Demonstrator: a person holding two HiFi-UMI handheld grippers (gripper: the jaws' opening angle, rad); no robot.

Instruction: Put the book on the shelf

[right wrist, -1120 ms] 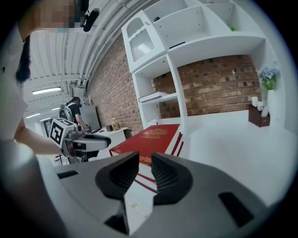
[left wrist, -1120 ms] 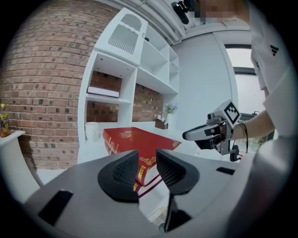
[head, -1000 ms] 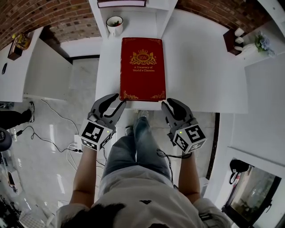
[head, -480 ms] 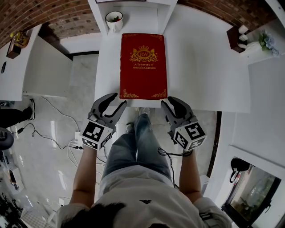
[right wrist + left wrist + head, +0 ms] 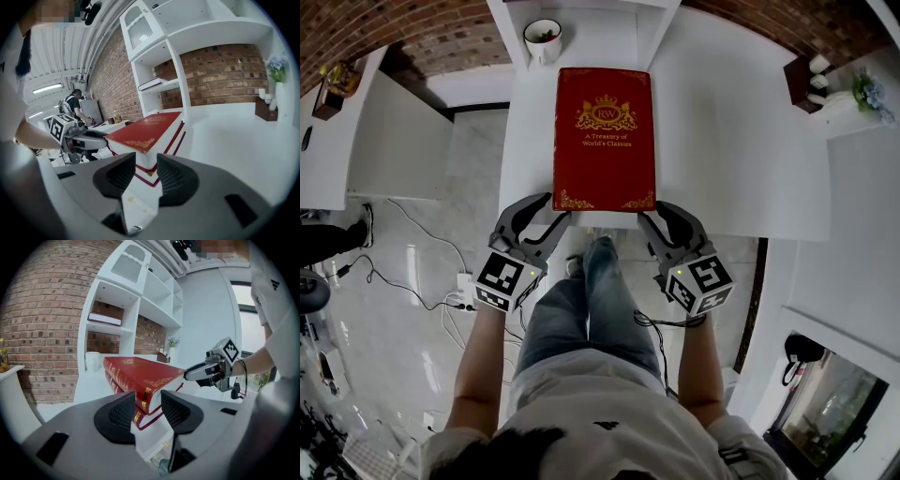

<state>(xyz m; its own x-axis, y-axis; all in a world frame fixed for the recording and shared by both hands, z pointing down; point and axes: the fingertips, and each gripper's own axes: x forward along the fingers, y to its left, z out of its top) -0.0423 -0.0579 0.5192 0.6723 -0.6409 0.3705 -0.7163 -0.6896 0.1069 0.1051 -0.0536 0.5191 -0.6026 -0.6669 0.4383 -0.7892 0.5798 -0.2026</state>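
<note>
A red book (image 5: pixel 603 141) with gold lettering is laid flat on the white desk (image 5: pixel 731 141), its long sides running away from the person. It has not yet been put on the shelf unit (image 5: pixel 649 28), which is seen just past its far edge. A white mug (image 5: pixel 543 39) is placed beside that far edge, to the left, near the shelf unit.

The left gripper (image 5: pixel 553 208) is held at the book's near left corner. Its jaws have just been opening and are spread, and in the left gripper view the corner is seen between the pads (image 5: pixel 123 412) without being pressed. The right gripper (image 5: pixel 652 212) is held at the near right corner. Its jaws have likewise just been opening and are parted, and the corner is framed between them in the right gripper view with a gap on each side. Nothing is clamped by either gripper, and both are pointed slightly downward across the desk edge.
</note>
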